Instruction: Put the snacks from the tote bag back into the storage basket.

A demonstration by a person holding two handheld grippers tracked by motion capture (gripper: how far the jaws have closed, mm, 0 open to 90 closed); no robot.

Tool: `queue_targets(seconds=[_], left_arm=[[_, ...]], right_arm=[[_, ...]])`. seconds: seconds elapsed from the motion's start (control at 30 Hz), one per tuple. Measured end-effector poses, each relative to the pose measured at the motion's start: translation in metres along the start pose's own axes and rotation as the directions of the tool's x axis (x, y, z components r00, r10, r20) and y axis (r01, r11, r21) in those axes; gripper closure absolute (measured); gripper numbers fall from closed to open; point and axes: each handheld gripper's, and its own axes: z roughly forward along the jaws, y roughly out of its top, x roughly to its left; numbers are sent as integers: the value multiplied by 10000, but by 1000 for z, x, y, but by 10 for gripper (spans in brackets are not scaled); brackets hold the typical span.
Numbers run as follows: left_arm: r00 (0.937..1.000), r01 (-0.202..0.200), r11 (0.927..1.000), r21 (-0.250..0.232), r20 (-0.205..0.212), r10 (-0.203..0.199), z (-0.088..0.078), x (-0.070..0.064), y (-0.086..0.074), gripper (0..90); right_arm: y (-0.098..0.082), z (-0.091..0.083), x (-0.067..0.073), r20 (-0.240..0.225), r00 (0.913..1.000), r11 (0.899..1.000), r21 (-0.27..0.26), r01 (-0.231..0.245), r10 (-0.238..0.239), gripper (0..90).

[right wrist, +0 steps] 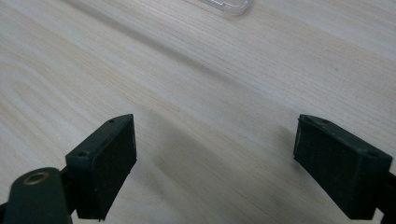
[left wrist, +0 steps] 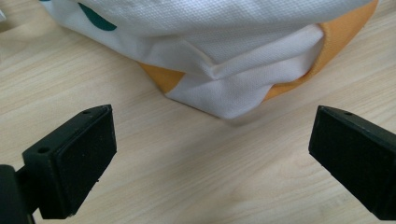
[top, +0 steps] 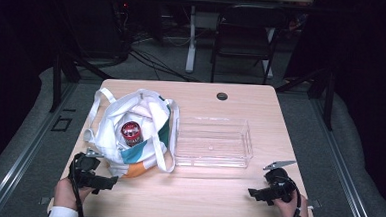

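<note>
A white cloth tote bag (top: 129,135) with green and orange patches lies open on the left half of the wooden table (top: 201,194). A red-lidded jar (top: 131,132) sits in its mouth. Right of the bag stands an empty clear plastic tray (top: 213,142). My left gripper (top: 109,182) rests at the near left, open, with the bag's orange-and-white corner (left wrist: 224,88) just beyond its jaws. My right gripper (top: 254,193) rests at the near right, open over bare wood, with a corner of the tray (right wrist: 229,5) at the top of its view.
A dark round grommet (top: 222,96) sits near the table's far edge. Beyond the table stand a black folding chair (top: 245,33) and a white desk leg (top: 191,38) on grey floor with cables. Bare tabletop lies between the two grippers.
</note>
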Motion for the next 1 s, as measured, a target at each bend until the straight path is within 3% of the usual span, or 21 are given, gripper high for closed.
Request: queue_targets(seconds=[1.0], left_arm=[[9998, 133, 9998, -112, -133, -134, 1, 4, 0, 12]], right_arm=[[-1, 0, 0, 35, 10000, 9999, 65, -86, 86, 127]])
